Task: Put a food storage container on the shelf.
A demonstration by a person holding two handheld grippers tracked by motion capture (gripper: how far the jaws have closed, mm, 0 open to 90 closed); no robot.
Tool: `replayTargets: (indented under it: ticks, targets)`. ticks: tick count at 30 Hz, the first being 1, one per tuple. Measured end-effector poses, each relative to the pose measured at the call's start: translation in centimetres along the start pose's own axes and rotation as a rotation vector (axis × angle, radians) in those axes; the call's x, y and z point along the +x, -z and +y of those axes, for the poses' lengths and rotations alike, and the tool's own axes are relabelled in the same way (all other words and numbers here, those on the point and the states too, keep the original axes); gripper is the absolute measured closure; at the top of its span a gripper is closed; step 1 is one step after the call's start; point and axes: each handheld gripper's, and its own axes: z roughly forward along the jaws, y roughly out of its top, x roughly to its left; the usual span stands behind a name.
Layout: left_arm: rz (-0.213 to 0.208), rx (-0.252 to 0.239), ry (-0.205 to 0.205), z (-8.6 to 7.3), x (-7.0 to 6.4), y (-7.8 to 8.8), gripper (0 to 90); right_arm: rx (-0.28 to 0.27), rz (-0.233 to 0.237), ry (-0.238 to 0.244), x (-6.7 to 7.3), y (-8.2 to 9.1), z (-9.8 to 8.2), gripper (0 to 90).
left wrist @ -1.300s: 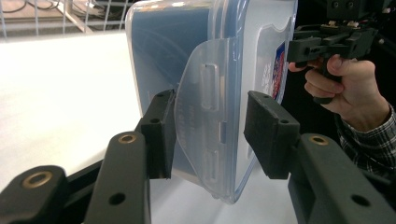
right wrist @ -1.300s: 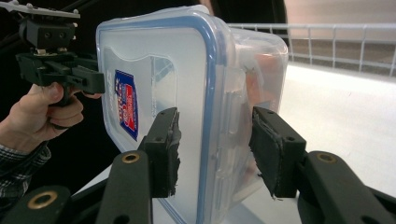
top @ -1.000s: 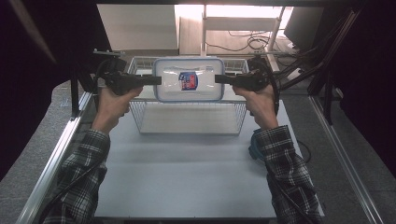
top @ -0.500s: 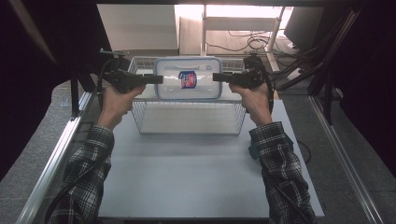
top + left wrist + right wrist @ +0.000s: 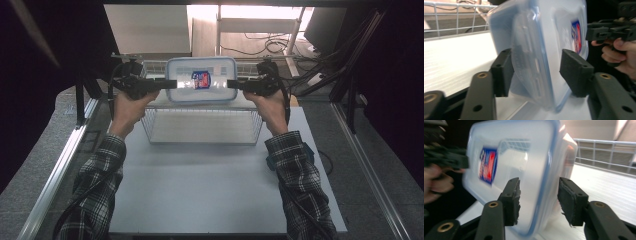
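Container (image 5: 201, 86), one clear box with a blue-edged lid, sat over the far end of the single wire basket (image 5: 200, 134), each end between a gripper's pads. The left gripper (image 5: 536, 72), jaws just widening, showed a gap on one side. The right gripper (image 5: 537, 198) likewise straddled it loosely.

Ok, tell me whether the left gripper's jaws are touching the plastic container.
Apart, at least on one side: in the left gripper view the right pad stands clear of the plastic container; the jaws have just been opening around it.

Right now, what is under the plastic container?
Under the plastic container is the far part of the white wire basket, and the white table shows through its wires. The part of the basket straight beneath the container is covered.
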Motion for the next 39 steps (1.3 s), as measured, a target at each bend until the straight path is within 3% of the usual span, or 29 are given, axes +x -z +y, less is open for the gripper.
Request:
replayTargets:
  ticks: [2, 5, 11, 16, 19, 25, 33, 39]
  targets:
    - [-0.011, -0.007, 0.02, -0.1, 0.4, -0.1, 39.7, 0.006, -0.014, -0.002, 0.0, -0.4, -0.3, 48.7]
    - [-0.015, -0.008, 0.025, -0.1, 0.7, -0.1, 39.1, -0.003, 0.013, -0.036, -0.5, -0.6, -0.6, 49.3]
    - [0.042, -0.005, 0.012, 0.1, 0.6, -0.1, 34.3, 0.007, 0.006, -0.019, -0.2, -0.6, -0.8, 49.6]
    - [0.113, -0.004, 0.0, 0.2, 0.7, 0.1, 33.5, -0.007, -0.017, -0.007, 0.1, -0.3, -0.6, 52.4]
    - [0.071, -0.005, 0.003, 0.1, 0.7, -0.1, 40.1, -0.016, -0.033, 0.003, 0.3, -0.2, -0.4, 53.0]
    - [0.109, -0.018, -0.01, 0.3, 0.1, 0.0, 47.4, -0.031, -0.057, 0.015, 0.5, -0.3, -0.3, 53.8]
    - [0.08, -0.016, 0.014, -0.1, -0.3, 0.2, 51.4, -0.023, -0.067, 0.027, 0.5, 0.0, -0.1, 54.5]
    - [0.094, -0.006, -0.016, -0.1, -0.9, 0.3, 52.6, -0.022, -0.069, 0.01, 0.5, 0.4, -0.2, 55.4]
